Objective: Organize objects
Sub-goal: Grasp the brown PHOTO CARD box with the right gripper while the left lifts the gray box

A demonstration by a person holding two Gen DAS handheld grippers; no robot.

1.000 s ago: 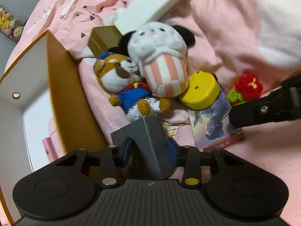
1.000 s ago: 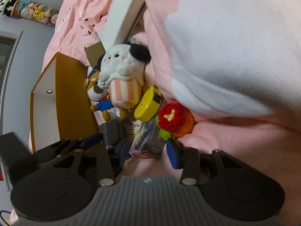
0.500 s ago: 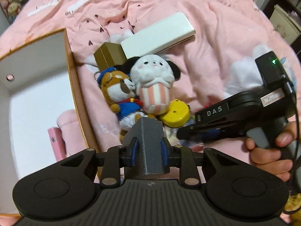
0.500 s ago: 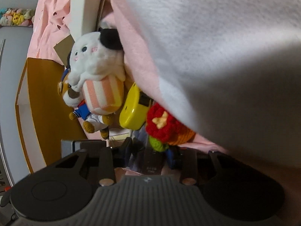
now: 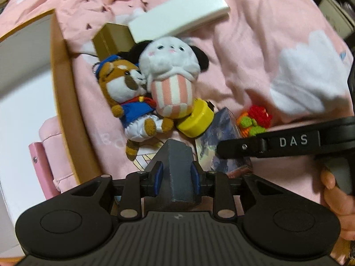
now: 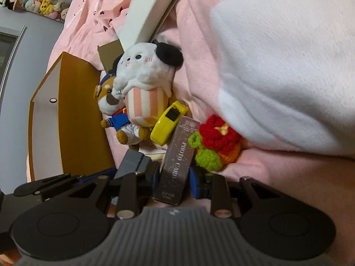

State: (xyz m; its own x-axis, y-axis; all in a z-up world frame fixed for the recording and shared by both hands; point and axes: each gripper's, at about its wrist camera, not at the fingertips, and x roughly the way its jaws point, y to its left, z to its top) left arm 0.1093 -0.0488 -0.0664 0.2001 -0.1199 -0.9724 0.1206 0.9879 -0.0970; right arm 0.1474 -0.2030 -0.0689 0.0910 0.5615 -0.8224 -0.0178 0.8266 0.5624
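Observation:
My left gripper (image 5: 176, 176) is shut on a dark grey box (image 5: 177, 173) and holds it near the orange storage box (image 5: 66, 102). My right gripper (image 6: 174, 178) is shut on a brown photo card box (image 6: 177, 155), tipped on edge; that box also shows in the left wrist view (image 5: 221, 141). On the pink bedspread lie a fox plush in blue (image 5: 126, 93), a white plush in a striped cup (image 5: 172, 71), a yellow case (image 5: 196, 118) and a red crocheted flower (image 5: 255, 119).
A long white box (image 5: 177, 20) and a gold-brown box (image 5: 112, 38) lie behind the plush toys. A pink item (image 5: 50, 150) sits inside the orange box. A white cloud-patterned fold of the bedspread (image 6: 284, 66) rises at the right.
My right gripper has closed on the photo card box and raised it on edge. My left gripper, still holding the grey box, has shifted slightly closer to the toys.

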